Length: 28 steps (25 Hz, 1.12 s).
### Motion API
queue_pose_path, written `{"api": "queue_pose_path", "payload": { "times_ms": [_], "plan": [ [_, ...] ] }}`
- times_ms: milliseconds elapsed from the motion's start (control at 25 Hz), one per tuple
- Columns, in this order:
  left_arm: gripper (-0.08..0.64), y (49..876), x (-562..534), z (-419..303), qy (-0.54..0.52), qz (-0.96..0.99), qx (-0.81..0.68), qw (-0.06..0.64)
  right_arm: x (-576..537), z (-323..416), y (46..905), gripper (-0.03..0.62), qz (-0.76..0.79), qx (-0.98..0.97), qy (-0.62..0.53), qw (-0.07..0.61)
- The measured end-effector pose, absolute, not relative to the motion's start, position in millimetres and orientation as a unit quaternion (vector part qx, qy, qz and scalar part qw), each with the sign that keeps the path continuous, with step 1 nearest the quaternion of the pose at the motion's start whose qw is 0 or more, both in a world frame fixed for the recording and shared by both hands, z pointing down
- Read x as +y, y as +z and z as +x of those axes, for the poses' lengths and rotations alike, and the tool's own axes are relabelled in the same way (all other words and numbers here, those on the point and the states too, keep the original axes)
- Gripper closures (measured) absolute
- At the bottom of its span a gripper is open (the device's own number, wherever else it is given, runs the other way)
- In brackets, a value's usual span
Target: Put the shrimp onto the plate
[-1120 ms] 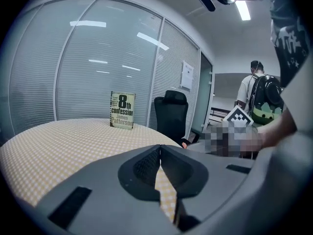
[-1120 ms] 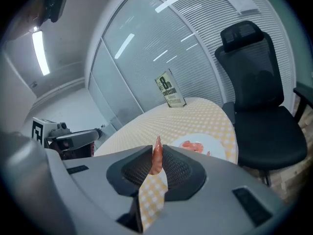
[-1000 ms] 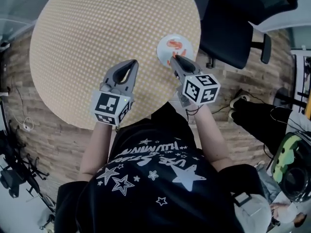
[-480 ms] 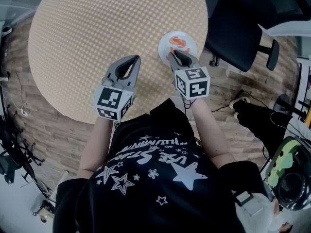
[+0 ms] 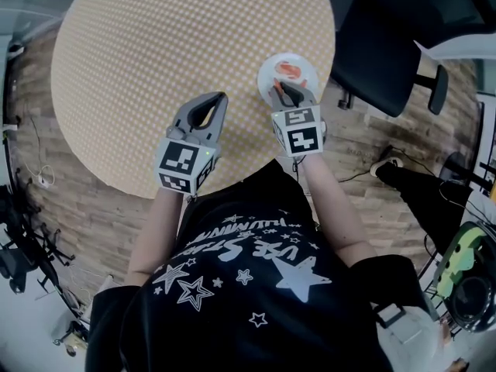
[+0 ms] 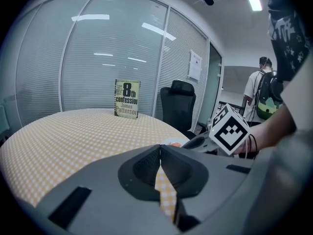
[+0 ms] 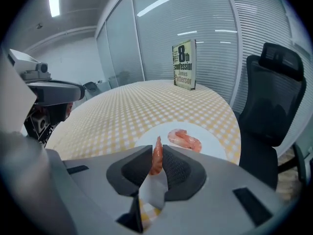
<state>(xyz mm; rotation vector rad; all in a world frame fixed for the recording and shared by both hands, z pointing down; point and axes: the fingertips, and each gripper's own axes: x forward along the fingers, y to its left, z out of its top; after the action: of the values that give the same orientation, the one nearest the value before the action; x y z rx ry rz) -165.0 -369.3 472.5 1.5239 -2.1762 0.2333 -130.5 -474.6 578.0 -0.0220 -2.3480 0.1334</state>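
Plate (image 7: 215, 140) holds shrimp (image 7: 185, 139); right claw (image 7: 157, 148) grips second shrimp (image 7: 156, 160).

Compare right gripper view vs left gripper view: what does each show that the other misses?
Right only: right gripper shut on a shrimp; second shrimp lying on the plate in full. Left only: left gripper shut, empty; the right gripper's marker cube; a person with a backpack. Both: book, checkered table, black chair; the left shows just a sliver of plate.
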Motion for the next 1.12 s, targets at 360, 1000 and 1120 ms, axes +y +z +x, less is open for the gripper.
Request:
{"api": "queue_pose_path", "payload": {
  "times_ms": [360, 1000, 1120],
  "plan": [
    [0.551, 477, -361, -167, 0.085, 0.561, -0.788, 0.239, -478, -131, 583, 0.52, 0.017, -0.92, 0.044, 0.39],
    [0.551, 461, -305, -172, 0.065, 0.569, -0.789, 0.223, -477, -121, 550, 0.52, 0.112, -0.929, 0.039, 0.35],
    [0.551, 456, -291, -170, 0.057, 0.581, -0.782, 0.216, -479, -110, 536, 0.521, 0.143, -0.929, 0.044, 0.337]
  ]
}}
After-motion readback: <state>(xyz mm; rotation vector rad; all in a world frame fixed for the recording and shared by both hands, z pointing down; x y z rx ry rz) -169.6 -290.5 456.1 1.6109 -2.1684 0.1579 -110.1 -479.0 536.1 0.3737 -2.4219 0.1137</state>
